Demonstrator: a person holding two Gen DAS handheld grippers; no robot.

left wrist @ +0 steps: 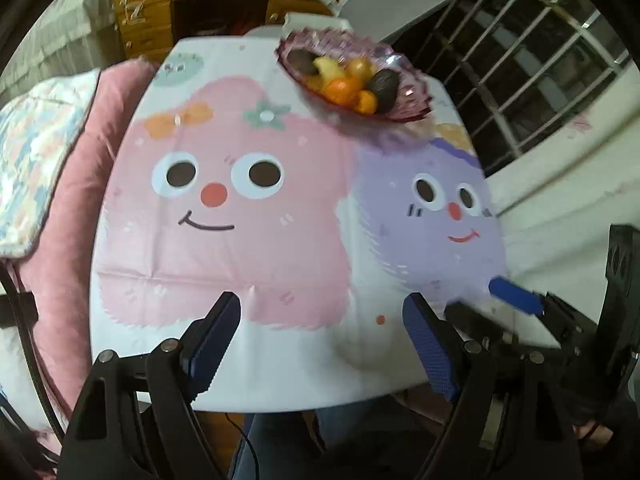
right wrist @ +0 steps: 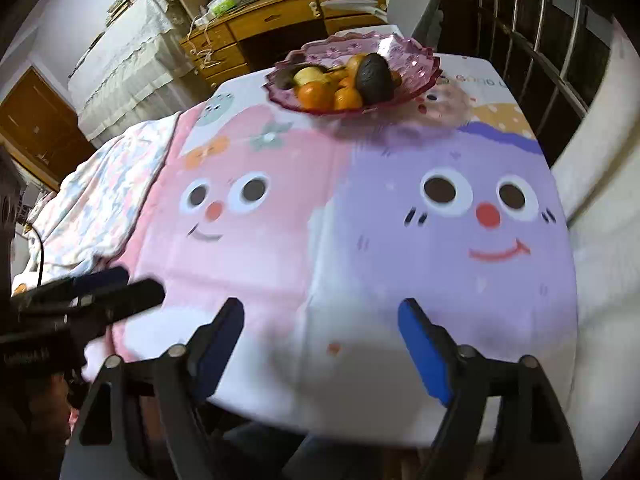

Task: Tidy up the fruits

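Fruit [right wrist: 340, 84] is sitting piled in the pink bowl [right wrist: 416, 68] at the table's far end, while left gripper [left wrist: 320, 332] and right gripper [right wrist: 320, 332] are hovering open-fingered, empty (approaching slowly seems wise).

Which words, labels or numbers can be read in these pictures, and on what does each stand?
Tablecloth: a row of printed characters by the fruit bowl, too blurred to read.
Left hand-held gripper: pale lettering on its black body, too blurred to read.
Nothing else readable.
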